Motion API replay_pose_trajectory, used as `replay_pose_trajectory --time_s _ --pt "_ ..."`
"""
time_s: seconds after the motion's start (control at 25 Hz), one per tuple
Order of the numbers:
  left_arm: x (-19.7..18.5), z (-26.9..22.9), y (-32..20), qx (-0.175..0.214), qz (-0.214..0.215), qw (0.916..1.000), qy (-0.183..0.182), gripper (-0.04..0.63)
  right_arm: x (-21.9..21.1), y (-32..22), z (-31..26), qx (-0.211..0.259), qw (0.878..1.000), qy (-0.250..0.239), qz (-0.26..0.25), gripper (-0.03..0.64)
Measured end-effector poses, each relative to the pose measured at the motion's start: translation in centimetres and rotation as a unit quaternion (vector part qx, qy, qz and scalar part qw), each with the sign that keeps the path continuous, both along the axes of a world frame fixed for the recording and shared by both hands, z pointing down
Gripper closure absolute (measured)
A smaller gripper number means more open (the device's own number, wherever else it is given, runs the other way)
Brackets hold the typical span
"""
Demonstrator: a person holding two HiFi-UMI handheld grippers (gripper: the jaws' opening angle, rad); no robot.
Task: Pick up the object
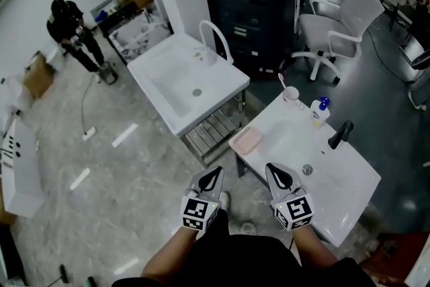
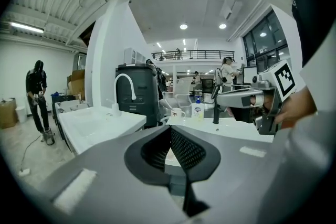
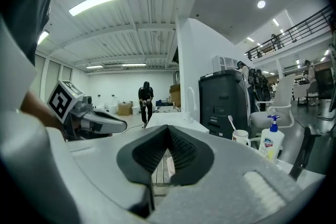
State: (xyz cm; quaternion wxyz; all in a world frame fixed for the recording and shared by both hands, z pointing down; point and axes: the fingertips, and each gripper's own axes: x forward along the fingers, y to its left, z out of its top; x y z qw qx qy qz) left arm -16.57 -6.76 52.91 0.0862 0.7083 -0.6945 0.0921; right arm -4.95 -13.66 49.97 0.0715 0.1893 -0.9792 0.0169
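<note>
Left gripper (image 1: 213,172) fingers: closed tip to tip, nothing between them. Right gripper (image 1: 272,169) fingers: likewise closed and empty. Both sit short of the white glossy washbasin (image 1: 349,179). Likely target: the pink rectangular plastic tray (image 1: 245,140) on the washbasin's near-left corner. Expect it light, rigid, slippery if wet; open wide, then pinch across one raised edge.

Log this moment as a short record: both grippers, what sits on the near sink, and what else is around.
left gripper: jaws together, nothing held
right gripper: jaws together, nothing held
near sink: black faucet, pump bottle, mug with toothbrush, pink tray at its edge
far sink: white faucet
background: person standing, white office chair
</note>
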Motion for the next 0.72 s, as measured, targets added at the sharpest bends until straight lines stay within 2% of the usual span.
replay_pose_trajectory --time_s 0.4,0.72 --pt "-4.2 1.3 -6.7 -0.02 0.06 0.9979 0.015 0.577 -5.2 -5.4 0.7 -0.004 0.999 0.021 0.046 0.614" --pt "-5.5 1.3 -11.1 -0.032 0.123 0.9918 0.014 0.577 -6.3 -8.6 0.0 -0.009 0.994 0.028 0.106 0.612"
